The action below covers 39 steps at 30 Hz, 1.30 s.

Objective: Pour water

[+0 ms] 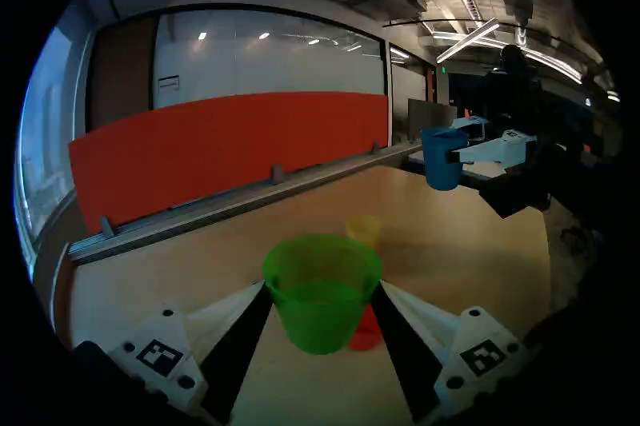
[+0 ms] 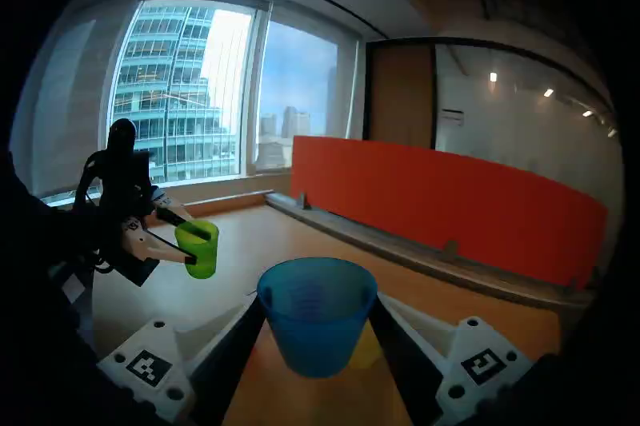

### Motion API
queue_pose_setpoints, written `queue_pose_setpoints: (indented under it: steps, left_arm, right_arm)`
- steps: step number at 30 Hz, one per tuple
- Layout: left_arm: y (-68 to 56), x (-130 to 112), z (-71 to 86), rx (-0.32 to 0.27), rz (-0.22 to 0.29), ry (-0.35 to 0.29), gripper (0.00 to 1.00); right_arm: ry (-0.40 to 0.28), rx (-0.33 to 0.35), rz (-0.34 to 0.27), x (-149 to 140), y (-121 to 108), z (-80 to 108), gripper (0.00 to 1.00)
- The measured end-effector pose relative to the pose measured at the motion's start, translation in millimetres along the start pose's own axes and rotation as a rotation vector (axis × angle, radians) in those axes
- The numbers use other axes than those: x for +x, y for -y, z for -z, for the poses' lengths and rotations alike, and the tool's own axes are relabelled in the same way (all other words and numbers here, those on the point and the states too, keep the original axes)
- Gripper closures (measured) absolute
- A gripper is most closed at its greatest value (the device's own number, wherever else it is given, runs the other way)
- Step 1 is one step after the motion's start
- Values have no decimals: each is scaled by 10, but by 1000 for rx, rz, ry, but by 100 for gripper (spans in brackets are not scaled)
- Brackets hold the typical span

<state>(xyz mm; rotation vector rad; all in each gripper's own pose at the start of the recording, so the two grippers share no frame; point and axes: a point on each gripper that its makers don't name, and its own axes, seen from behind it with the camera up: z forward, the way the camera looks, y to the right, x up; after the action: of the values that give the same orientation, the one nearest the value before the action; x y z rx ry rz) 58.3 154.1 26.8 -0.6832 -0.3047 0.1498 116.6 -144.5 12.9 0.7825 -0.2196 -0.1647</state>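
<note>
Markers (image 1: 160, 356), black-and-white squares, sit on the gripper fingers. A notice (image 2: 452, 117) on the far wall is too small to read. The left gripper (image 1: 322, 292) is closed on the green cup (image 1: 322, 318), with both fingers pressing its sides. The right gripper (image 2: 318, 310) clamps the blue cup (image 2: 316, 338) upright, well apart from the green one. A yellow cup (image 1: 364, 228) and a red cup (image 1: 370, 334) stand on the bench (image 1: 464, 258) just behind the green cup.

A pale wooden tabletop (image 1: 456, 226) ends at a grey rail (image 1: 240, 202), from which an orange panel (image 1: 240, 146) rises (glass wall behind it). A large window (image 2: 300, 82) shows a glass tower (image 2: 160, 106) outside. Strip lights (image 1: 468, 41) hang overhead.
</note>
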Motion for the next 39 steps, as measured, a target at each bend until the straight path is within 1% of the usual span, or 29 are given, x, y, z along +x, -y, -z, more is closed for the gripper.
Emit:
queue_pose_setpoints:
  steps: [6, 12, 17, 21, 27, 39]
  left_arm:
    - [65, -190, -65, 6, -10, 64, 16]
    - [73, -372, -116, -7, -20, 130, 16]
    - [97, -534, -162, -9, -38, 192, 16]
    - [107, -667, -203, -18, -38, 240, 16]
    - [119, -804, -264, -33, -31, 281, 16]
    - [128, -965, -374, -59, -39, 344, 17]
  right_arm:
    - [38, 25, -5, -194, 21, -72, 11]
    - [89, 20, 8, -420, -49, -152, 10]
    - [130, 33, 7, -611, -57, -211, 10]
    - [161, 45, 6, -750, -50, -252, 10]
    - [196, 60, -4, -929, -53, -308, 10]
    - [276, 68, -25, -1257, -110, -371, 9]
